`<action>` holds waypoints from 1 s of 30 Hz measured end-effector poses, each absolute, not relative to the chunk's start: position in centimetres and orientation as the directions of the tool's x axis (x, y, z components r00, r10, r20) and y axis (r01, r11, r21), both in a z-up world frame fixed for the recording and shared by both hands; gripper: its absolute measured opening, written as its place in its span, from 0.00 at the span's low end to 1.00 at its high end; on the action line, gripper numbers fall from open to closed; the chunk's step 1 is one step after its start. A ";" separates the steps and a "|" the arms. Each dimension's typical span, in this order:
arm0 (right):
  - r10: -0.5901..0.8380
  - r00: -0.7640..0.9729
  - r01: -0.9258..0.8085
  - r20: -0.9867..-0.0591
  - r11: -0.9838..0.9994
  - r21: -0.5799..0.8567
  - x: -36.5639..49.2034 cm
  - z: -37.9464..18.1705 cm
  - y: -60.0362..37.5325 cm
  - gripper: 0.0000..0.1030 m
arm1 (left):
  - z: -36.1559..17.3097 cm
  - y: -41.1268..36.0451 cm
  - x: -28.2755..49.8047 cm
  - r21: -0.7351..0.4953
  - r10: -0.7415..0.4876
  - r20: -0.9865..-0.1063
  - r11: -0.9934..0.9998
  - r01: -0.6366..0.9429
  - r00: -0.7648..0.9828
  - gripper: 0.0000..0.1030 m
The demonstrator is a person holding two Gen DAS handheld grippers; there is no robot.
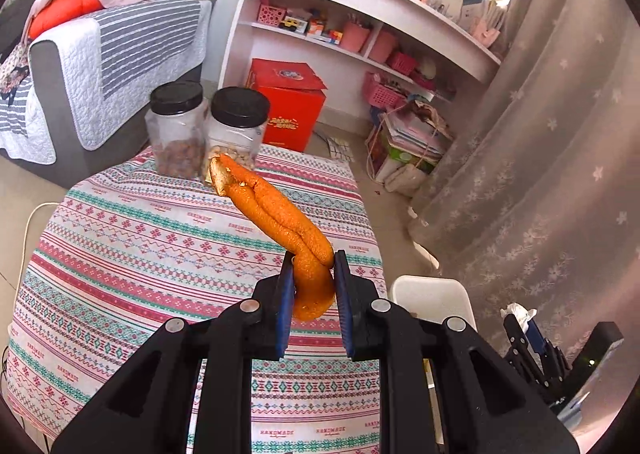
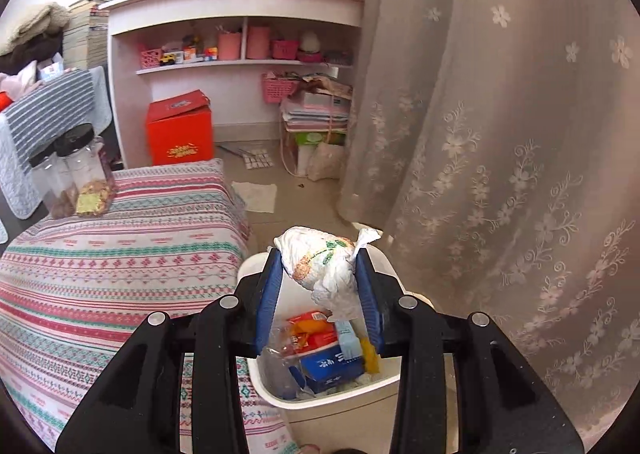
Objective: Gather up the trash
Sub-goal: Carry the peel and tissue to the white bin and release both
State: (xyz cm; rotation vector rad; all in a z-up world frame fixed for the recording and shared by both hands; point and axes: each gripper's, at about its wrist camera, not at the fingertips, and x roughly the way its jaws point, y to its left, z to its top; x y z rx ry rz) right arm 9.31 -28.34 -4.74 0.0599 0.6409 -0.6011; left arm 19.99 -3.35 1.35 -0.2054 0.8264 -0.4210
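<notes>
My left gripper (image 1: 311,266) is shut on a long orange peel (image 1: 276,214) and holds it in the air above the patterned tablecloth (image 1: 140,246). My right gripper (image 2: 318,266) is shut on a crumpled white printed tissue (image 2: 324,266) and holds it over the white trash bin (image 2: 340,390), which contains several wrappers. The same bin (image 1: 432,298) shows at the table's right edge in the left wrist view, with the right gripper (image 1: 524,330) beside it.
Two clear jars with black lids (image 1: 208,126) stand at the table's far edge. A red box (image 1: 292,106), a white shelf unit (image 1: 360,26) and stacked papers (image 1: 412,142) stand beyond. A lace curtain (image 2: 500,154) hangs right of the bin. A sofa (image 1: 100,66) is at the left.
</notes>
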 end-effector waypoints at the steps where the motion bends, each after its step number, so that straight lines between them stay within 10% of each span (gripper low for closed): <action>1: -0.518 0.625 0.556 -0.584 0.821 -0.132 9.4 -5.1 -28.8 0.35 | 1.2 -4.3 20.0 -0.336 -0.448 -0.669 0.894 0.296 0.593 0.19; 6: -0.553 0.598 0.585 -0.581 0.796 -0.155 9.2 -5.9 -29.6 0.46 | 0.7 -9.0 20.2 -0.339 -0.489 -0.673 0.871 0.355 0.556 0.19; 8: -0.578 0.586 0.619 -0.568 0.772 -0.146 8.3 -5.9 -29.9 0.83 | 0.5 -10.9 20.4 -0.349 -0.514 -0.670 0.855 0.384 0.536 0.19; 10: -0.617 0.575 0.669 -0.538 0.733 -0.125 6.6 -5.9 -30.1 0.92 | 0.3 -12.9 20.5 -0.369 -0.560 -0.657 0.822 0.433 0.505 0.19; 22: -0.591 0.549 0.707 -0.591 0.705 -0.048 3.1 -7.1 -31.2 0.93 | -1.8 -25.4 21.0 -0.434 -0.708 -0.654 0.640 0.634 0.267 0.21; 30: -0.541 0.573 0.693 -0.615 0.721 0.011 3.1 -6.9 -30.5 0.93 | -2.6 -26.6 22.0 -0.485 -0.716 -0.669 0.624 0.613 0.199 0.65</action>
